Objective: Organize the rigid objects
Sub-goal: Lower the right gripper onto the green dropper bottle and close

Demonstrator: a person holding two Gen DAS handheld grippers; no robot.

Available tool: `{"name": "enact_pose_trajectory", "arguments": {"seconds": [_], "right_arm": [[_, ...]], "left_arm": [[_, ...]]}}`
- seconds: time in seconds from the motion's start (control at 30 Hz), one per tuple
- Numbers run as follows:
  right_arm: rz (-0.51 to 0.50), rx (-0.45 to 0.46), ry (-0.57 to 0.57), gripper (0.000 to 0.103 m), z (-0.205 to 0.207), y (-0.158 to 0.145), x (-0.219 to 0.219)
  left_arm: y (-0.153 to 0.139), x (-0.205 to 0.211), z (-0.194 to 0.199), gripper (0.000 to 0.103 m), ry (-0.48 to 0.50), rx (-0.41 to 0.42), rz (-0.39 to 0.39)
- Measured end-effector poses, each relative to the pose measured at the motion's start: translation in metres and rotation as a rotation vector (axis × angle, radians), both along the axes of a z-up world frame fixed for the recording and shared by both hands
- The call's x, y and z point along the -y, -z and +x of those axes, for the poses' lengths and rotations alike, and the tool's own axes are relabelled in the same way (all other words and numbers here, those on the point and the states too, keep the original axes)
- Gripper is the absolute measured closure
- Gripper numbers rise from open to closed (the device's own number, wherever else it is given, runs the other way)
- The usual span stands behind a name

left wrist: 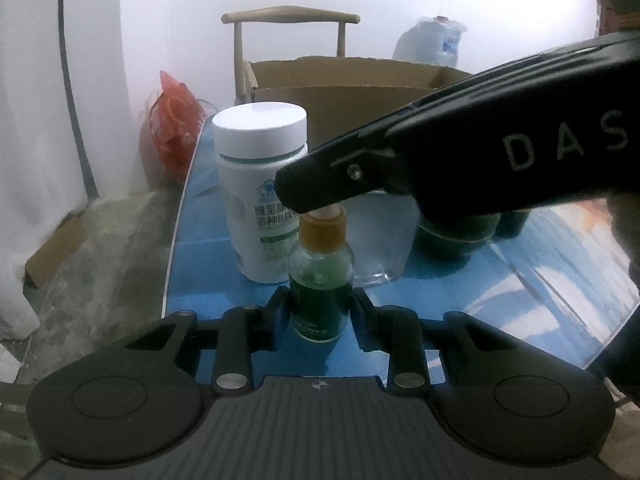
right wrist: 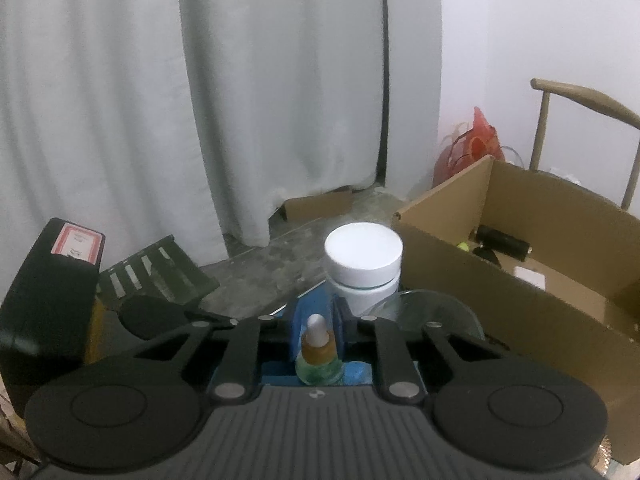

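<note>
A small glass dropper bottle (left wrist: 320,276) with green liquid, an orange collar and a white bulb stands on the blue table (left wrist: 208,272). My left gripper (left wrist: 320,300) is shut on its body, one finger on each side. From the right, my right gripper (left wrist: 305,200) reaches over and hides the bulb. In the right wrist view, the right gripper (right wrist: 319,326) is shut on the top of the dropper bottle (right wrist: 319,364), its fingers flanking the bulb and collar.
A white-capped supplement jar (left wrist: 260,184) (right wrist: 363,268) stands just behind the bottle, beside clear glassware (left wrist: 380,236) and dark green containers (left wrist: 452,236). An open cardboard box (right wrist: 500,292) holding small items sits at the back right. The table edge (left wrist: 172,240) runs along the left.
</note>
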State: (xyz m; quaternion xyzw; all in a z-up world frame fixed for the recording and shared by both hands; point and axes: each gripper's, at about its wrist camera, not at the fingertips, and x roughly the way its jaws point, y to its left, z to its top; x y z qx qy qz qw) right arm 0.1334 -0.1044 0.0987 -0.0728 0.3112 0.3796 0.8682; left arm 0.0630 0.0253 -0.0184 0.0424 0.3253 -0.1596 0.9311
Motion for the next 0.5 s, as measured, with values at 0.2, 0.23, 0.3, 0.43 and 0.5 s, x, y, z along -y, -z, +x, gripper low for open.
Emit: {"name": "enact_pose_trajectory", "arguments": {"seconds": [0.2, 0.23, 0.3, 0.43, 0.5], "right_arm": [[-0.001, -0.016, 0.002, 0.088, 0.0019, 0.0023, 0.0007], [-0.001, -0.015, 0.001, 0.088, 0.0015, 0.0022, 0.0004], [-0.002, -0.015, 0.001, 0.088, 0.0014, 0.0021, -0.0001], [0.000, -0.014, 0.004, 0.088, 0.0007, 0.0024, -0.0007], [0.001, -0.016, 0.003, 0.088, 0.0005, 0.0024, -0.0006]], "left_arm": [[0.0000, 0.0000, 0.0045, 0.069, -0.005, 0.001, 0.005], [-0.0001, 0.0002, 0.0046, 0.069, -0.005, 0.002, 0.007], [0.0004, -0.0006, 0.0042, 0.069, -0.006, 0.002, 0.005], [0.0020, -0.0023, 0.0043, 0.071, -0.009, 0.000, -0.005], [0.0013, -0.0025, 0.0038, 0.071, -0.010, 0.000, -0.003]]}}
